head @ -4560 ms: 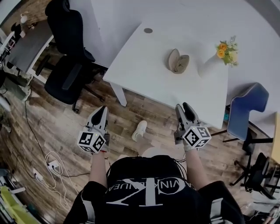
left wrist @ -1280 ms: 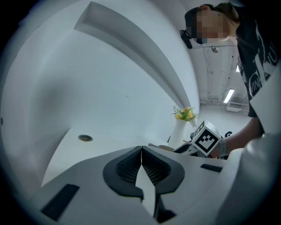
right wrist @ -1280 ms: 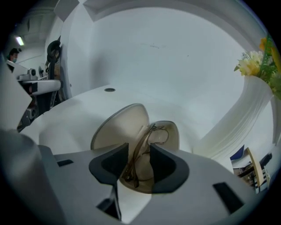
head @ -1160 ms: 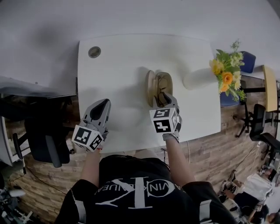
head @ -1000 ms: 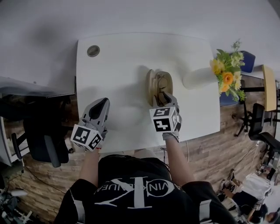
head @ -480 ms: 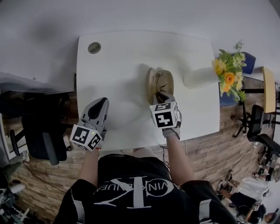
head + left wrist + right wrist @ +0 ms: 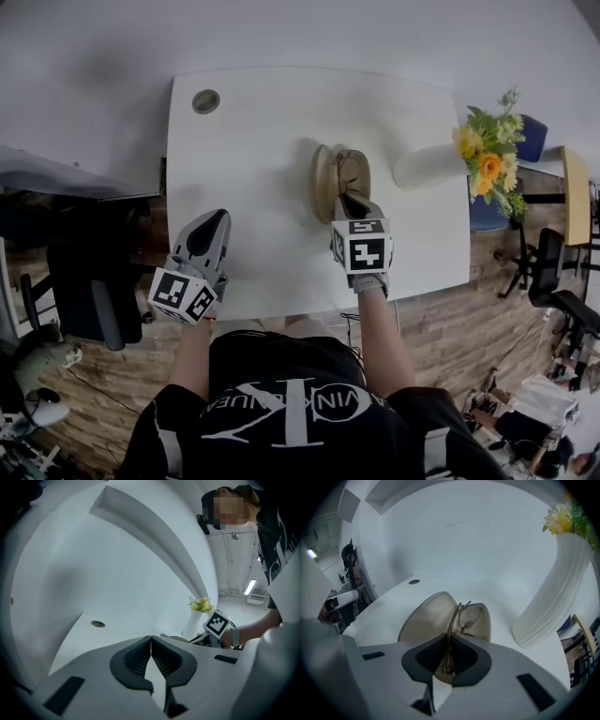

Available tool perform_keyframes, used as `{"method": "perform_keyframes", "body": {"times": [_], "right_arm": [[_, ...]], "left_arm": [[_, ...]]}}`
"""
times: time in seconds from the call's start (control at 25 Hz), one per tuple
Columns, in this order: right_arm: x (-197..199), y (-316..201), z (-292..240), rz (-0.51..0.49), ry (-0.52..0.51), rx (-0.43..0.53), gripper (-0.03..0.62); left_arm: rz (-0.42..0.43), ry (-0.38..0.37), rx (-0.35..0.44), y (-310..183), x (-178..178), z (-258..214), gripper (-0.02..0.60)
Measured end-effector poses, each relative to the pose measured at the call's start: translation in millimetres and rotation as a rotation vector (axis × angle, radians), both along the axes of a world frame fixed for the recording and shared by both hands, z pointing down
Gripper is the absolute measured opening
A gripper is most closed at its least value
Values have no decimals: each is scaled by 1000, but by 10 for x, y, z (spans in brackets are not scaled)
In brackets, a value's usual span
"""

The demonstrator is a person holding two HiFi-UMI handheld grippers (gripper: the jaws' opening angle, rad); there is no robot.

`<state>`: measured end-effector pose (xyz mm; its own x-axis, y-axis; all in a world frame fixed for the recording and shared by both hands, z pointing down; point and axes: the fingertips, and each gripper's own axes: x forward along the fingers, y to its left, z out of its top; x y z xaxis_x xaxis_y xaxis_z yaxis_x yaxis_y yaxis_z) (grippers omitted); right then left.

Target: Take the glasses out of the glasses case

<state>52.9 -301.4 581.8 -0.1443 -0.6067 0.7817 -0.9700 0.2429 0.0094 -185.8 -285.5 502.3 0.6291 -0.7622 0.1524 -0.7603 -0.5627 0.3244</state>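
**First:** Your right gripper (image 7: 449, 641) is closing on the glasses (image 7: 467, 615). The thin metal frame stands edge-up between the pads, and they look to be pinching it. So you're at the grasp, with the lift not yet begun.

**Second:** Agreed. The glasses sit in the open case (image 7: 427, 617), which lies on the white table (image 7: 253, 141) near the vase (image 7: 427, 167). Your left gripper (image 7: 151, 641) is clenched on nothing. It hovers by the table's front edge, well apart from the case.

**First:** Next, I'd judge, you draw the frame up and out of the shell. Go gently, because that wire is thin and could twist or slip in the pads.

**Second:** The case lies loose, so it may ride up with the glasses. Your left gripper could pin it down.
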Motion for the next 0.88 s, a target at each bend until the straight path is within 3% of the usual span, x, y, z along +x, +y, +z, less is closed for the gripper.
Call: {"method": "perform_keyframes", "body": {"times": [0.56,0.88], "right_arm": [[-110,55,-220,30,-209,83,41],[-137,36,-432,31,-269,151,41]], "left_arm": [[-14,-4,20,84,8,-134,17],[-23,-15,49,96,-28,-235,17]]}}
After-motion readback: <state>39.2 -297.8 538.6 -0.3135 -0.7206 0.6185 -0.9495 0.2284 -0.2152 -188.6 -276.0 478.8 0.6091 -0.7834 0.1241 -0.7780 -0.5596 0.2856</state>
